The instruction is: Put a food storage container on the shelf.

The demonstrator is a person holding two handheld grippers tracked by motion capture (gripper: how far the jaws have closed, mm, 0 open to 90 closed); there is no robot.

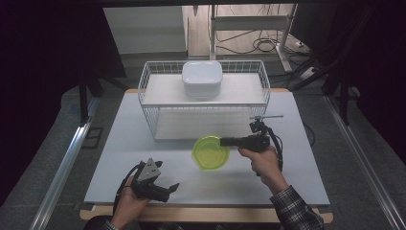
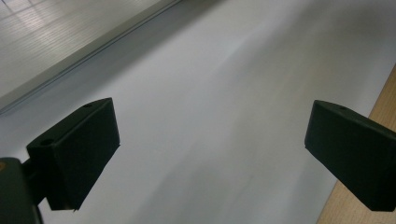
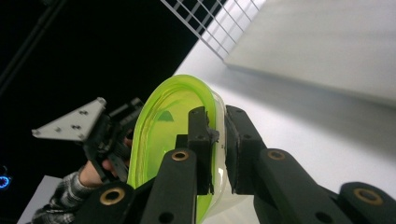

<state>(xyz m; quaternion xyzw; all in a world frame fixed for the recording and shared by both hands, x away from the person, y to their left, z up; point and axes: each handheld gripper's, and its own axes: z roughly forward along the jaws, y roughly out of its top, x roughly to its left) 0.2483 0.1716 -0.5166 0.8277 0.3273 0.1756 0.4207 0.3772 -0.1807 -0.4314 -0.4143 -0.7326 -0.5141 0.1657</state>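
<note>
White table (image 1: 143,143) | right claw (image 1: 224,141) level, pinching green bowl (image 1: 210,153) rim

No readable txt, labels, brands, nos. or signs are showing anywhere in these views.
</note>
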